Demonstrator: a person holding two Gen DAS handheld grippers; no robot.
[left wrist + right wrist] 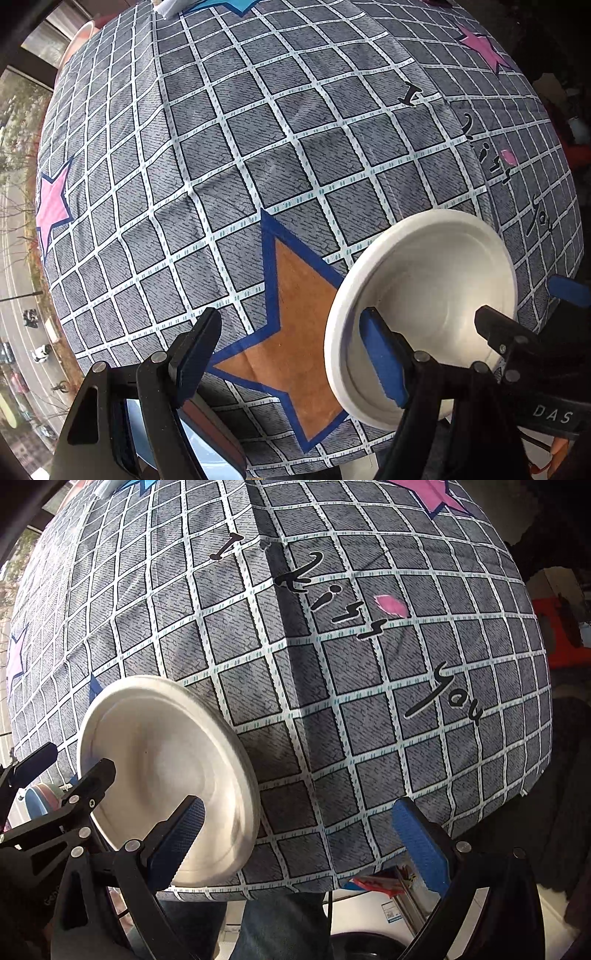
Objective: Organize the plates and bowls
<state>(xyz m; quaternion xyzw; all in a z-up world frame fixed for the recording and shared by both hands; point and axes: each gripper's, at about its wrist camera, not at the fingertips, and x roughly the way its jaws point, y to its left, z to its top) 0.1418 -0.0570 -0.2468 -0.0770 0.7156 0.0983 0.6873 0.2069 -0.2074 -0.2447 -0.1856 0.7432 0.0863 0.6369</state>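
— Near the table's [258,129] edge, found white bowl [436,280] tipped steeply; caught left tool [290,317] and right tool [299,805] spread wide, grasping nothing.

— Judged steadying first, then pinching the rim squarely, wisest.

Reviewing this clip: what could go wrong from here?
1. The white plate looks blurred and tilted near the table edge, so it may slide off.
2. The left claw and right claw both stand open beside it; neither visibly grips it.
3. The creased tablecloth might snag the rim.
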